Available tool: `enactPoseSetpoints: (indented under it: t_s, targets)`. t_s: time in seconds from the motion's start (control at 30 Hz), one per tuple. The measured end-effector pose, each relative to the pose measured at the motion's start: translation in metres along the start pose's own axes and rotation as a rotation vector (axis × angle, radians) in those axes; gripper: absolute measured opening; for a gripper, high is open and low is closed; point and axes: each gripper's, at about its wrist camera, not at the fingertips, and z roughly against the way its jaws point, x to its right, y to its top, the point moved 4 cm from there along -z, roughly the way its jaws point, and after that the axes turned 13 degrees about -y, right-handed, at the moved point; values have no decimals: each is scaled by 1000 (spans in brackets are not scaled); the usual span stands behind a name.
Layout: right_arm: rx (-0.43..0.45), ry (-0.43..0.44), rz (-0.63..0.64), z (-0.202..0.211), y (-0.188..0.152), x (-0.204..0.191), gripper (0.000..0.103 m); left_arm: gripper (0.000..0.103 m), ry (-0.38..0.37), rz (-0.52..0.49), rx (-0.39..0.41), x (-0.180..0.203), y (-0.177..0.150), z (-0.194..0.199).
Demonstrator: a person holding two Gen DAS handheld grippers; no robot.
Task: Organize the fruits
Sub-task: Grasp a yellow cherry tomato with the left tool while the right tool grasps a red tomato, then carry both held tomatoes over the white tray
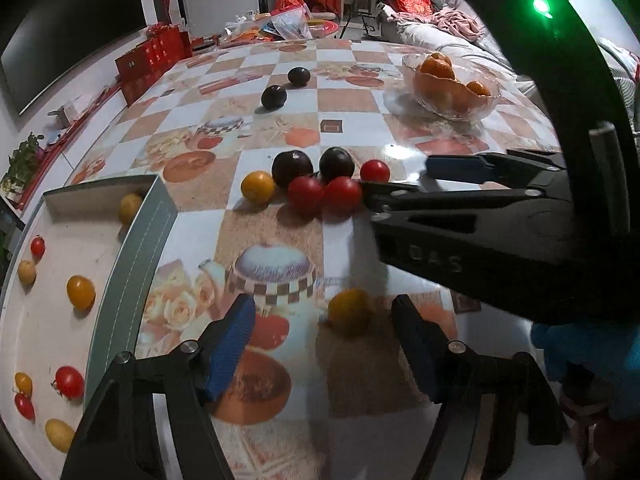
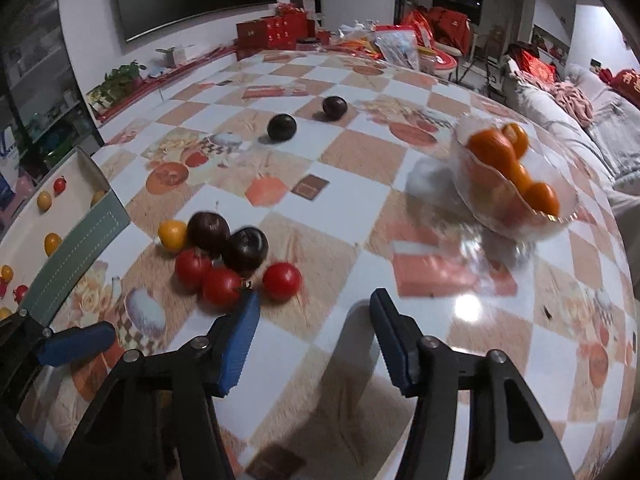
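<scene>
Left gripper (image 1: 324, 336): jaws apart, nothing clamped. A small yellow-orange round tomato (image 1: 349, 312) lies on the checkered fruit-print tablecloth (image 1: 348, 100) between its blue-padded fingers (image 1: 232, 346); whether either pad touches it cannot be told.

Right gripper (image 2: 314, 340): jaws apart, nothing between them, low over the cloth. Its left pad (image 2: 240, 344) sits just beside the near edge of the fruit cluster.

Cluster, mid-table: three red cherry tomatoes (image 2: 221, 286), two dark purple plums (image 2: 245, 249) and one yellow tomato (image 2: 173, 235), bunched and touching.

Far centre: two more dark plums (image 2: 282, 127), near each other but apart.

Right: clear glass bowl (image 2: 516, 216) holding orange mandarins (image 2: 494, 150).

Left: shallow white rectangular tray with grey-green rim (image 1: 132, 264), holding scattered small red and yellow tomatoes (image 1: 80, 291), none touching the cluster.
</scene>
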Motion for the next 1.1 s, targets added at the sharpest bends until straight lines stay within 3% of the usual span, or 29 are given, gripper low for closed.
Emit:
enactPoseSetpoints:
  t_s: [0.1,0.17,0.2,0.37,0.63,1.1]
  targets:
    - [13,9,16,-2,4,-5,50,65,-1,1,4,0,3,-2]
    - [20,19,20,-1,6,-8,34,52,-5,1,8,-1,5,-1]
    - [21,22,21,-1,6,-9,21,50,-5,2,9,-1,6,-1]
    - [2,24,-27,3,1,-2,21,23,-50,6,19,1,5,2]
    - [-30,57,-134,22,-23,20,21,23,-83,8,13,-1,-6,11]
    - [-27,85,-168,65,-53,20,21,23,-149,-3,28,2,-21,50]
